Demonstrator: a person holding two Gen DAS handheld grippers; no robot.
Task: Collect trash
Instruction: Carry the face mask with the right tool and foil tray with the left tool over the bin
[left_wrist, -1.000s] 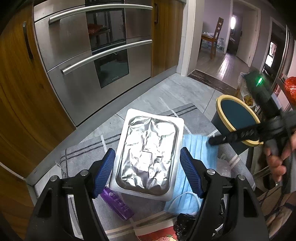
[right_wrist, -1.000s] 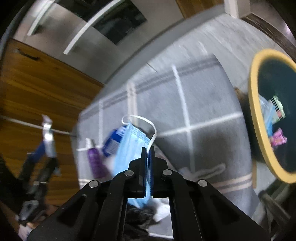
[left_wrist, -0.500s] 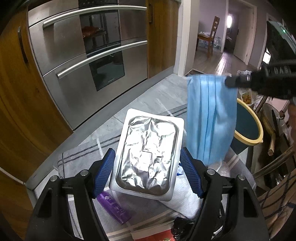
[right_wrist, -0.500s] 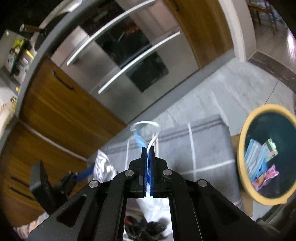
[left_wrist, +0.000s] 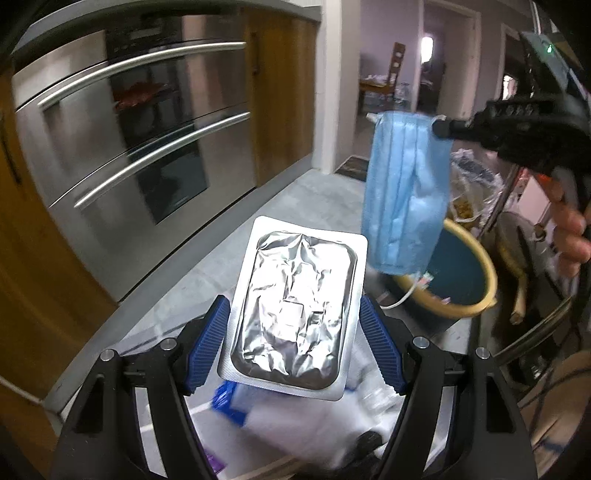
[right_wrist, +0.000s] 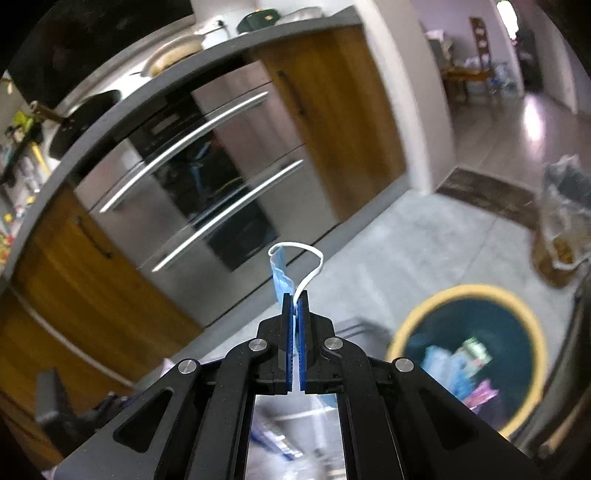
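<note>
two grippers are loaded at this moment. in the right wrist view the right gripper (right_wrist: 294, 301) is seen at lower centre with its jaws pressed together on the top hem of a blue face mask (right_wrist: 281, 275), a white ear loop (right_wrist: 312, 264) arching out above the pads. in the left wrist view the mask (left_wrist: 404, 192) is seen dangling at upper right, hung limp from that gripper (left_wrist: 441, 129), over the yellow-rimmed bin (left_wrist: 480, 280). the left gripper (left_wrist: 293, 341) at lower centre is held wide, its ribbed blue pads (left_wrist: 208, 345) clamped on the long edges of a foil tray (left_wrist: 295, 310), which is lifted clear of the blurred litter (left_wrist: 295, 417) below. the mask is judged very light, soft and prone to swing; a hem pinch is thought secure, a loop alone less so. the tray is judged light and thin-walled, easily crushed, so its flat rim is best gripped gently. the bin (right_wrist: 467, 356) is shown at lower right with wrappers already inside.
</note>
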